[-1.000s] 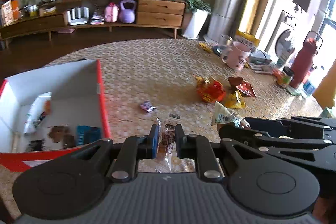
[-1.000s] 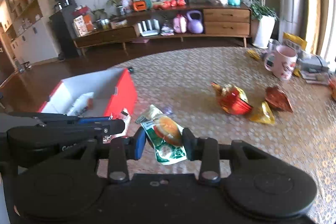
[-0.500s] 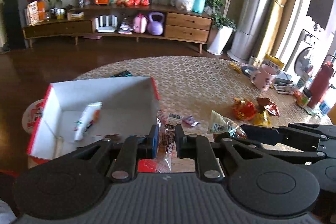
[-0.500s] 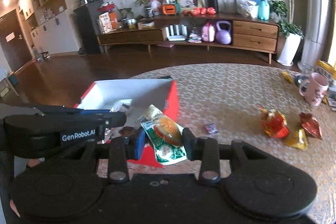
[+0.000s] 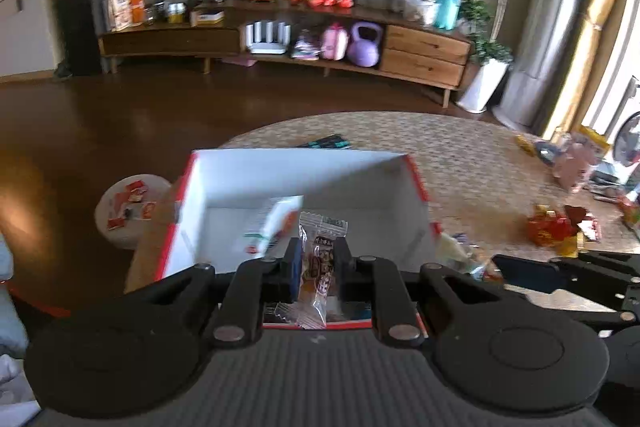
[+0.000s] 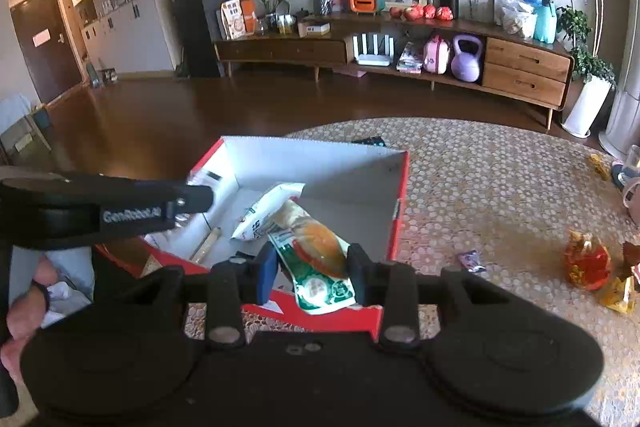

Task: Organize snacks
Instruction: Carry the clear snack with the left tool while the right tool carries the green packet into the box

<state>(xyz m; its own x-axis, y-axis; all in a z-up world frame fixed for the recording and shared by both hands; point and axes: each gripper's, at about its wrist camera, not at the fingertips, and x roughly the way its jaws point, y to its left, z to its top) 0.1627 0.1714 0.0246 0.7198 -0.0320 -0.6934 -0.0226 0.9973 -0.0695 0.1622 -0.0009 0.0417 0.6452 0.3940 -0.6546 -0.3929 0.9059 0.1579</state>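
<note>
Left gripper [image 5: 317, 263] clamped on a small clear-wrapped brown snack bar [image 5: 320, 269], held upright over the near edge of an open red cardboard box with a white inside [image 5: 304, 175]. Right gripper [image 6: 313, 269] closed on a green and white snack pouch with an orange picture [image 6: 318, 259], tilted, poised above the near right corner of the same box. Inside the box, at 12 o'clock from both grippers, a white snack packet [image 6: 266, 211] leaning against the floor of the box, with smaller wrappers below it, blurred. Box resting on a round desk with a beige patterned cloth [image 6: 492, 179]. On the cloth at 3 o'clock from the right gripper, well apart from the box, a cluster of red and gold foil snack bags [image 6: 592, 263]; between box and cluster, a small purple wrapped sweet [image 6: 472, 261]. Pink mug [image 5: 572, 163] at 2 o'clock near the desk edge. Beyond the desk at 12 o'clock, a long wooden sideboard [image 6: 400, 51] against the wall.
</note>
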